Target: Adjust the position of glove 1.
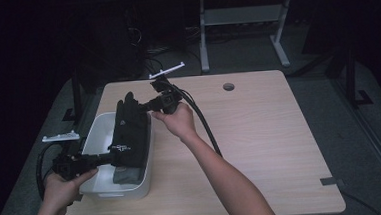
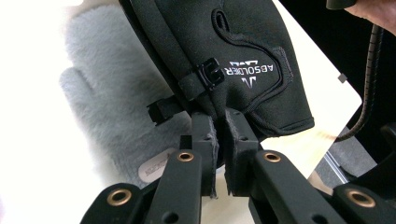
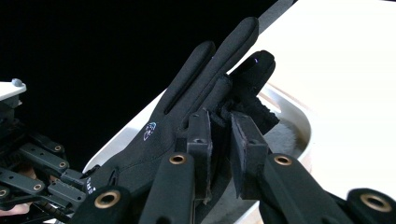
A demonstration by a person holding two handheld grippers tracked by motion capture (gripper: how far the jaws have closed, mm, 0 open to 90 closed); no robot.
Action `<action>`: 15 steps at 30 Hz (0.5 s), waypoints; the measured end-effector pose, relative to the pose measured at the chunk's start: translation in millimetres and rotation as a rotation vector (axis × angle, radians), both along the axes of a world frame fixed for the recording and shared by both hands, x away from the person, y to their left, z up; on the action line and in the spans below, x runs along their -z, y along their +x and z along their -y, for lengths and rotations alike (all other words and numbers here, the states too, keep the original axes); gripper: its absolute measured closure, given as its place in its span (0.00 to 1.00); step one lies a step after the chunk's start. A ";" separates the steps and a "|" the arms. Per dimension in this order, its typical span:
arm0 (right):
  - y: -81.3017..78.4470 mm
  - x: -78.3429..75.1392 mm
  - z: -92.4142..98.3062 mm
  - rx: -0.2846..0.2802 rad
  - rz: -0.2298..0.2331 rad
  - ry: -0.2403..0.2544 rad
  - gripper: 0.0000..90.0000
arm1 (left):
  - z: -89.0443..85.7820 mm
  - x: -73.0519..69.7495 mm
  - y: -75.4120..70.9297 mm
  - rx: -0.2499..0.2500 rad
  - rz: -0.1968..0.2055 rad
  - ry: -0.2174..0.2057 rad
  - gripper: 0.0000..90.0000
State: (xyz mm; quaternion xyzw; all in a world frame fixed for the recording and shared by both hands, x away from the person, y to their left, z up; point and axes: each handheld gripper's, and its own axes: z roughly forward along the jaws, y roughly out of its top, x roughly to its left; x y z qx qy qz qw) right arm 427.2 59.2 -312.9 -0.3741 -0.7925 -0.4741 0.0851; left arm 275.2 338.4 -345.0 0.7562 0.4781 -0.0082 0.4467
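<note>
My left tongs are clamped on the cuff edge of the black glove. My right tongs are clamped on the glove's finger end. Between the two grips I hold the glove stretched out above the white bin. A grey fleece mitten lies in the bin beneath the glove. The bin stands at the left side of the wooden counter. The right hand shows over the counter beside the bin.

black glove | grey fleece glove | white bin | light wood table
</note>
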 end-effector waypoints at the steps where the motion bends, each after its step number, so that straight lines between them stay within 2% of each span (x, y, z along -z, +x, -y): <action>1: -0.2 1.0 -1.0 -0.004 0.001 0.000 0.88 | -1.1 0.4 -0.4 -0.001 -0.002 0.002 0.94; 7: -0.9 7.9 -6.3 -0.009 -0.011 0.007 0.88 | -6.0 6.8 -2.6 -0.007 -0.018 0.000 0.94; 15: -0.6 26.8 -13.0 -0.014 -0.036 -0.011 0.88 | -9.7 19.4 -3.7 -0.012 -0.043 0.013 0.93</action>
